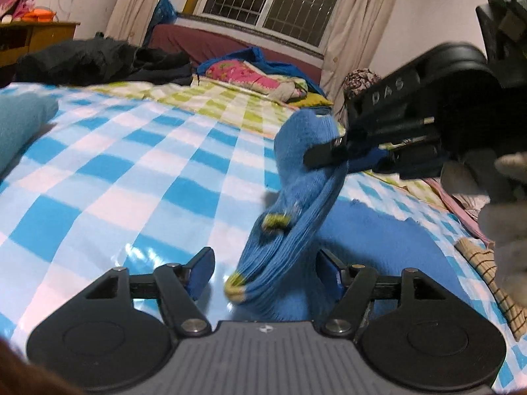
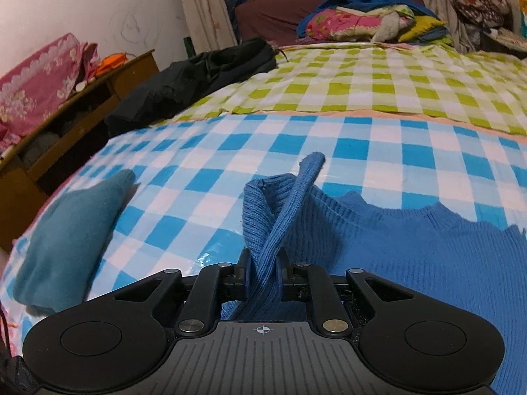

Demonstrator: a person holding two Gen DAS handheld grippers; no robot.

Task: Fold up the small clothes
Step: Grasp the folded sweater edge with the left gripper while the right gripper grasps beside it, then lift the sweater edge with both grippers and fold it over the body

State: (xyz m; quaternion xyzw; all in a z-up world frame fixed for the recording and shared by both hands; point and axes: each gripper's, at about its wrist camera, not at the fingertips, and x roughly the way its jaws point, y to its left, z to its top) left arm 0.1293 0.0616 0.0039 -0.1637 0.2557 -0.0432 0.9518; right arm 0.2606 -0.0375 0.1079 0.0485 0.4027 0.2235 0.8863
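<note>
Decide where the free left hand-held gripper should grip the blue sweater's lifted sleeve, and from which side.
Grip the sleeve at its yellow-edged cuff, approaching straight ahead. It hangs between the open left hand-held gripper, while the right hand-held gripper pinches the upper part.

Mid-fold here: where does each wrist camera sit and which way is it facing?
Left wrist: on the open left gripper, facing up the bed; shows the blue sweater, its sleeve in the right gripper, and a gloved hand.
Right wrist: on the right gripper, shut on the sleeve, facing the window wall.
Shared: sweater, checked cover, teal cloth, black jacket.
</note>
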